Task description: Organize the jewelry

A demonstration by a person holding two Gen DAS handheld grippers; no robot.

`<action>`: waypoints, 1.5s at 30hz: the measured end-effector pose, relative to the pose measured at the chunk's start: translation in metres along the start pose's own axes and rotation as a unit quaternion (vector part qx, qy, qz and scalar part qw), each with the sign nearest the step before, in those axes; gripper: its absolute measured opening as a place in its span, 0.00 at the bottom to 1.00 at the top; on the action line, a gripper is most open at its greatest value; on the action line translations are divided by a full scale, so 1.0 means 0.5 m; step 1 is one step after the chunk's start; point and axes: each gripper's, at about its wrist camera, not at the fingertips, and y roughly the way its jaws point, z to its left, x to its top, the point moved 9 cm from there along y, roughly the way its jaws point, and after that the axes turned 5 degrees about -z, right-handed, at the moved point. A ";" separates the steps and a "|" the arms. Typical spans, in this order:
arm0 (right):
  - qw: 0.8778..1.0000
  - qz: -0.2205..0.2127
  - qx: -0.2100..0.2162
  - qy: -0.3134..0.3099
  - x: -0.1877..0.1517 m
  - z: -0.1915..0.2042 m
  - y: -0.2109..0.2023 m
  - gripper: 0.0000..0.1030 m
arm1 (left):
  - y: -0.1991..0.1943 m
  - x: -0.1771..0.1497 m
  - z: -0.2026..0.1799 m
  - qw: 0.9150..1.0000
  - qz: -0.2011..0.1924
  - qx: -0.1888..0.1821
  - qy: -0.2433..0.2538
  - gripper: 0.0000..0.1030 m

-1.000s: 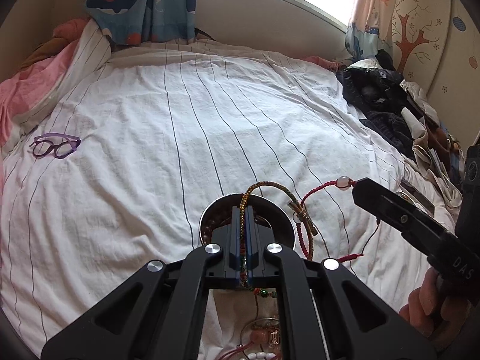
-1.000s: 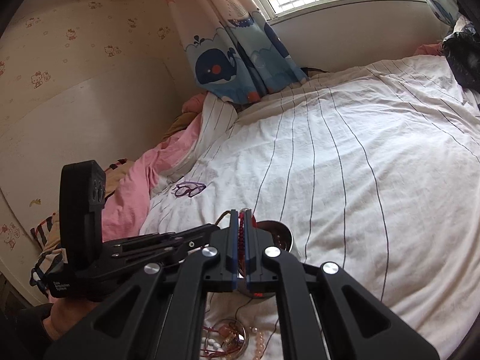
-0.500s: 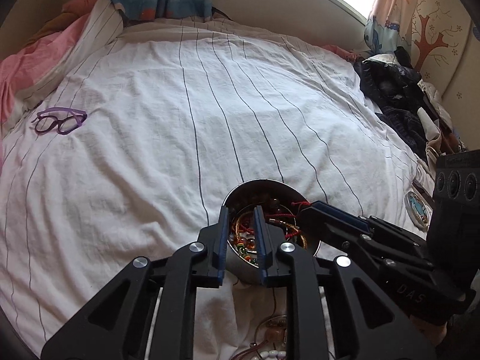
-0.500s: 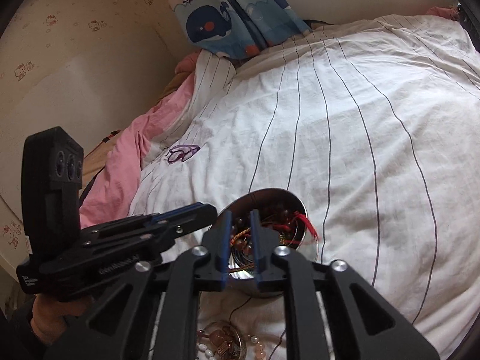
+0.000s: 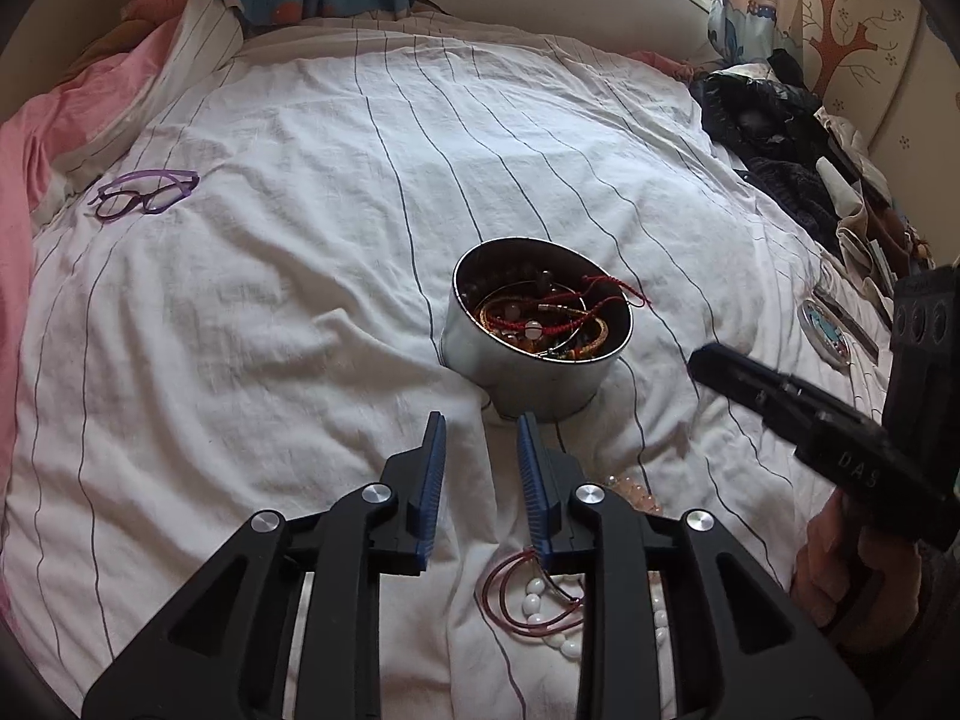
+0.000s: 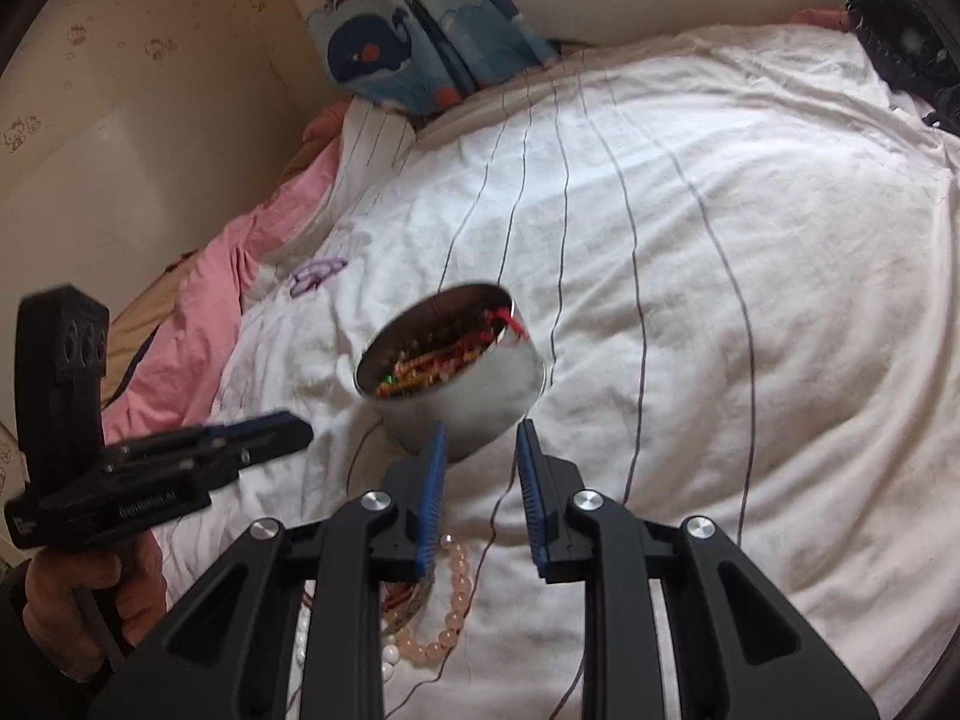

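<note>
On the bed (image 5: 300, 276), with both the left gripper (image 5: 477, 420) and right gripper (image 6: 479, 429) parted and empty beside the jewelry-filled metal tin (image 5: 540, 372), you risk tipping it on soft bedding while reaching for the loose bead bracelets (image 6: 447, 600).

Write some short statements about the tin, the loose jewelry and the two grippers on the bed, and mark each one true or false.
1. The round metal tin holds red cord bracelets. True.
2. The left gripper is clamped on a bracelet. False: its jaws have just been opening and nothing is between them.
3. Purple glasses lie inside the tin. False: they lie on the white sheet, far from it.
4. A pink bead bracelet lies on the sheet, outside the tin. True.
5. The right gripper is open. True.
</note>
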 end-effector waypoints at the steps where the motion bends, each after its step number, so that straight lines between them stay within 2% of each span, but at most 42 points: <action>1: 1.000 0.001 -0.017 -0.003 0.012 -0.007 0.008 0.25 | 0.000 -0.002 0.004 1.000 0.000 -0.001 -0.003 0.26; 2: 1.000 0.011 -0.015 0.007 0.018 -0.014 0.024 0.27 | 0.000 -0.003 0.006 1.000 0.001 -0.001 -0.006 0.27; 5: 0.994 0.042 0.034 0.093 0.025 -0.038 0.078 0.27 | -0.006 0.000 0.006 1.000 -0.002 -0.006 -0.005 0.28; 7: 0.992 0.046 0.045 0.110 0.031 -0.042 0.101 0.27 | -0.006 0.003 0.005 1.000 -0.003 -0.006 -0.003 0.31; 9: 0.994 0.035 0.063 0.087 0.043 -0.015 0.104 0.27 | -0.003 0.001 0.008 1.000 0.002 -0.008 -0.006 0.33; 11: 0.998 0.023 0.055 0.036 0.052 0.019 0.102 0.27 | 0.003 0.001 0.011 1.000 0.006 -0.007 -0.005 0.33; 14: 0.996 0.062 0.067 -0.013 0.031 0.065 0.135 0.27 | 0.011 -0.003 0.016 1.000 0.013 -0.007 -0.004 0.34; 16: 0.992 0.100 0.069 -0.025 0.008 0.076 0.166 0.27 | 0.015 -0.008 0.017 1.000 0.022 -0.005 -0.002 0.34; 17: 0.993 0.100 0.066 -0.023 0.005 0.074 0.168 0.27 | 0.015 -0.008 0.015 1.000 0.022 -0.004 0.003 0.35; 20: 0.995 0.062 0.073 -0.005 0.030 0.068 0.121 0.27 | 0.017 -0.011 0.012 0.999 0.031 0.002 0.021 0.37; 22: 0.997 0.045 0.059 -0.012 0.040 0.059 0.076 0.28 | 0.016 -0.015 0.006 0.999 0.036 -0.002 0.029 0.37; 26: 0.997 0.057 0.002 -0.056 -0.024 0.027 0.018 0.30 | 0.018 -0.034 -0.018 0.996 0.052 -0.008 0.066 0.37; 28: 0.995 0.082 -0.013 -0.059 -0.072 0.011 0.012 0.29 | 0.018 -0.048 -0.037 0.994 0.058 -0.014 0.089 0.37; 31: 0.994 0.099 0.005 -0.054 -0.105 0.025 0.017 0.15 | 0.012 -0.067 -0.052 0.992 0.063 -0.013 0.110 0.37; 34: 0.991 0.096 0.026 -0.090 -0.110 0.074 0.015 0.10 | -0.005 -0.068 -0.033 0.994 0.056 -0.008 0.096 0.37; 37: 0.986 0.117 -0.001 -0.117 -0.136 0.080 0.026 0.09 | -0.026 -0.059 0.006 0.997 0.043 0.001 0.070 0.37; 39: 0.983 0.144 0.000 -0.115 -0.164 0.077 0.039 0.08 | -0.039 -0.053 0.022 0.998 0.036 -0.004 0.050 0.37; 41: 0.980 0.154 -0.007 -0.125 -0.175 0.079 0.042 0.08 | -0.052 -0.049 0.025 0.999 0.027 -0.010 0.044 0.38; 45: 0.982 0.128 -0.014 -0.135 -0.156 0.086 0.021 0.03 | -0.066 -0.048 0.018 0.999 0.019 -0.013 0.047 0.39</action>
